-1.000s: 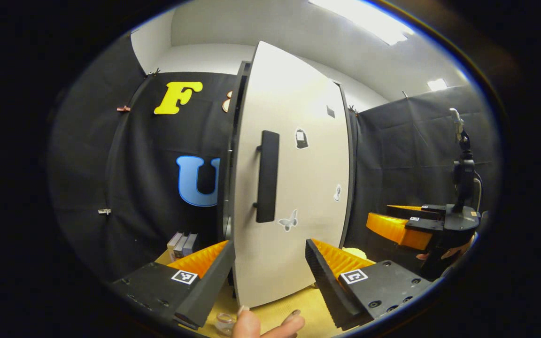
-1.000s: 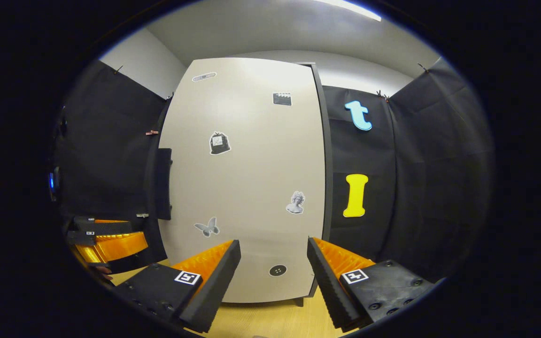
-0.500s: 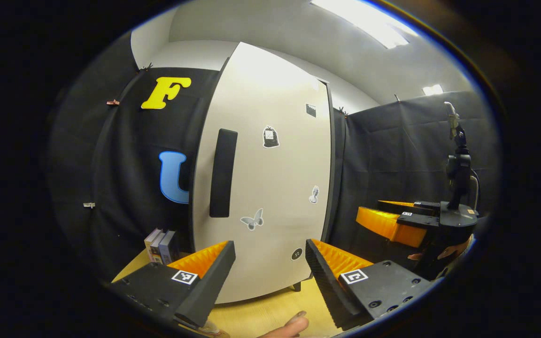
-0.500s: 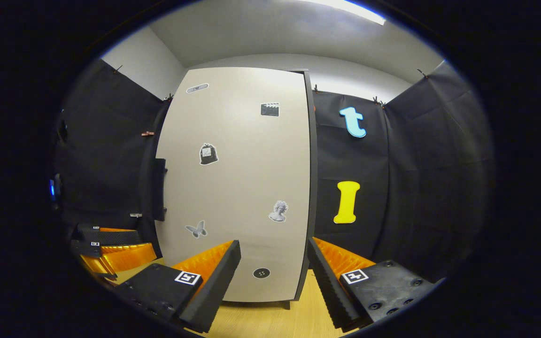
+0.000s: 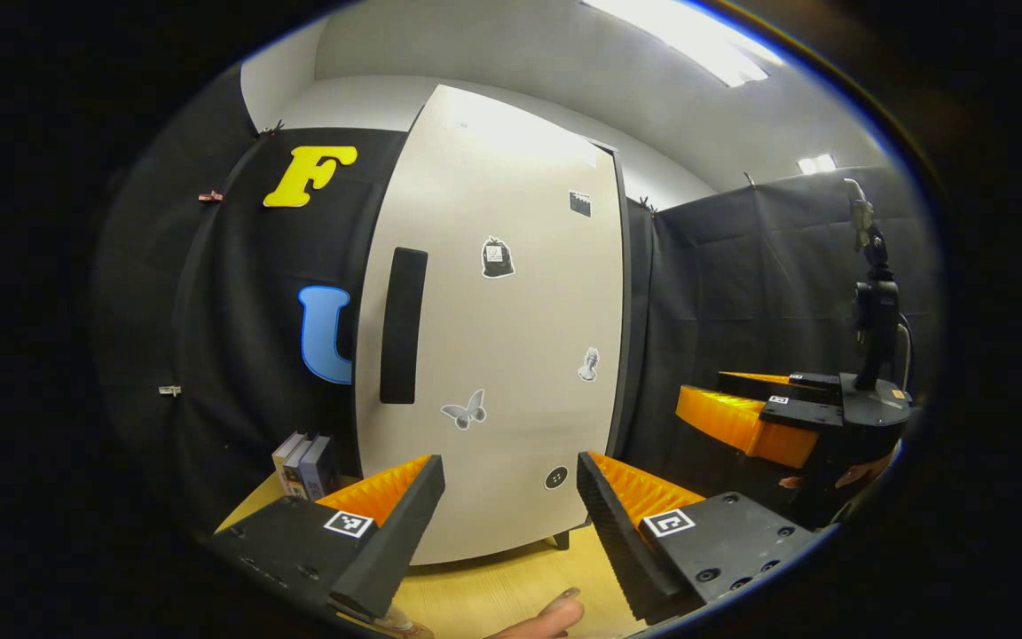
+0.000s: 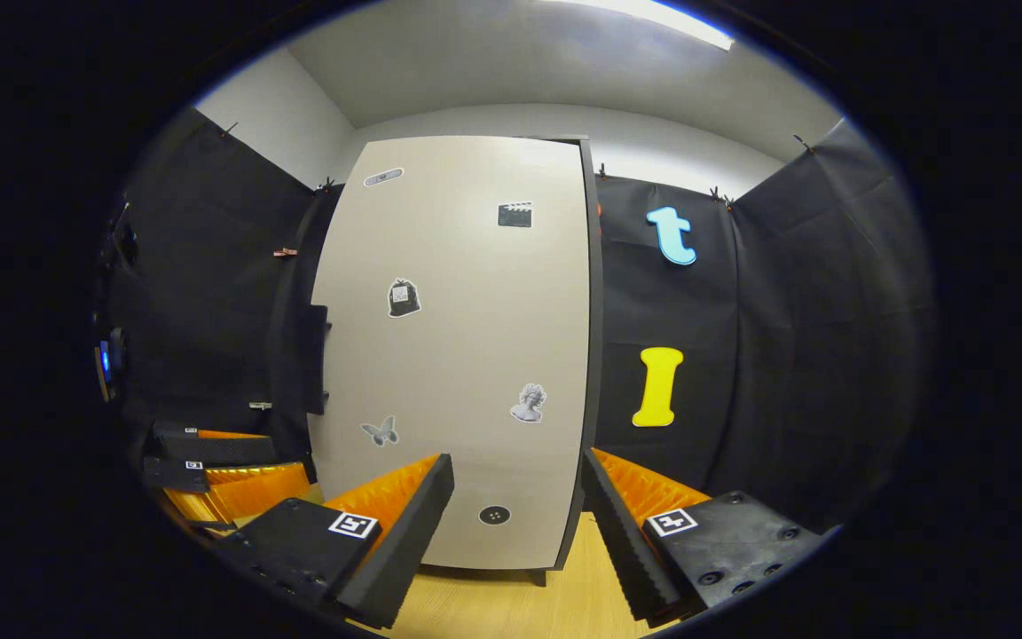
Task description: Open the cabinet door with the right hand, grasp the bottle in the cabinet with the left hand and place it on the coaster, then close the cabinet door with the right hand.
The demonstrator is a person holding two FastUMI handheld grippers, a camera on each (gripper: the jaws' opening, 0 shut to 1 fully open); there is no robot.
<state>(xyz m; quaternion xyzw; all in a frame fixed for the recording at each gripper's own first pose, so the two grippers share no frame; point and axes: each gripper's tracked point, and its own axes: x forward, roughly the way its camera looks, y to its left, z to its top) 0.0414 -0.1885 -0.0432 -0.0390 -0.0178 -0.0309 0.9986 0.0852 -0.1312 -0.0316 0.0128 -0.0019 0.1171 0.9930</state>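
Ribbed plastic, two pairs. My left gripper [image 5: 509, 497] sits at the bottom of the left gripper view, fingers spread wide with nothing between them. My right gripper [image 6: 515, 501] sits at the bottom of the right gripper view, likewise parted and empty; it also appears at the right edge of the left gripper view, held by my hand and apart from the door.

Item: cabinet door [image 5: 511, 337], pale board with small stickers, centre of both frames, lying flush against the dark cabinet frame. I judge it shut.

Item: handle [image 5: 403, 326], a dark vertical bar on the door, left of centre in the left gripper view, untouched.

Item: table [image 5: 493, 590], light wood, along the bottom. A fingertip [image 5: 555, 614] rests at the lower edge of the left gripper view.

Item: books [image 5: 305, 463], a few spines at lower left, beside the cabinet.

Item: bottle and coaster. I cannot find them clearly; a glassy scrap under my left fingers is too small to name.

Step, by my judgement: the closing is done and the task is at its end. What remains is only to draw both tools back.

Change: a second ago the door stood ajar, its edge and the dark interior showing in the left gripper view. Since then it has swung flat, and half a second ago was nearly so.
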